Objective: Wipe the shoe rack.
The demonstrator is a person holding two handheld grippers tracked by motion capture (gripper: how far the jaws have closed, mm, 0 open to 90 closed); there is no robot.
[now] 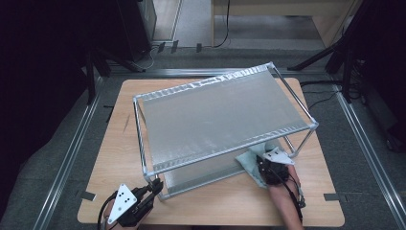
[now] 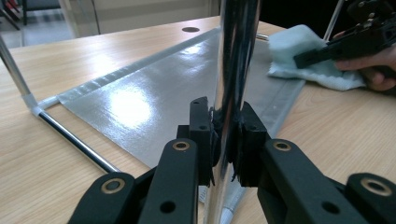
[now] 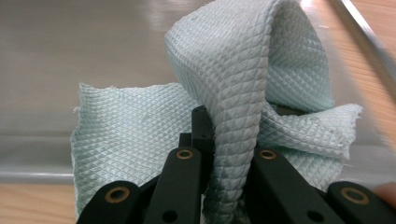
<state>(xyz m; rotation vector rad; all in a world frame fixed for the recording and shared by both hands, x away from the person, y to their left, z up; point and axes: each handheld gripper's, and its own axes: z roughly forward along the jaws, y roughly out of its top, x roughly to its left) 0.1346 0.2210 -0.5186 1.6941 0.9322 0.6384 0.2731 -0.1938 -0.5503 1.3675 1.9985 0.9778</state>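
Left gripper (image 2: 227,140) sits nearest, fingers (image 2: 201,135) pinching the rack's chrome corner post (image 2: 236,56), probably to steady the frame during wiping. Right gripper (image 3: 227,140), fingers pressed onto a fold of the pale blue cloth (image 3: 243,74), holds it low on the rack's lower shelf (image 2: 154,88), at its near right corner beside the wooden surface (image 1: 115,143). Upper shelf (image 1: 215,115) spans overhead, farther back.

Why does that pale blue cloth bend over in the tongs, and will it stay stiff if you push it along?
Probably not. The cloth droops in a loop over the right tongs, so it looks soft and floppy. Its quilted weave looks thin, so likely light. Pushed along the lower shelf, it would probably bunch up.
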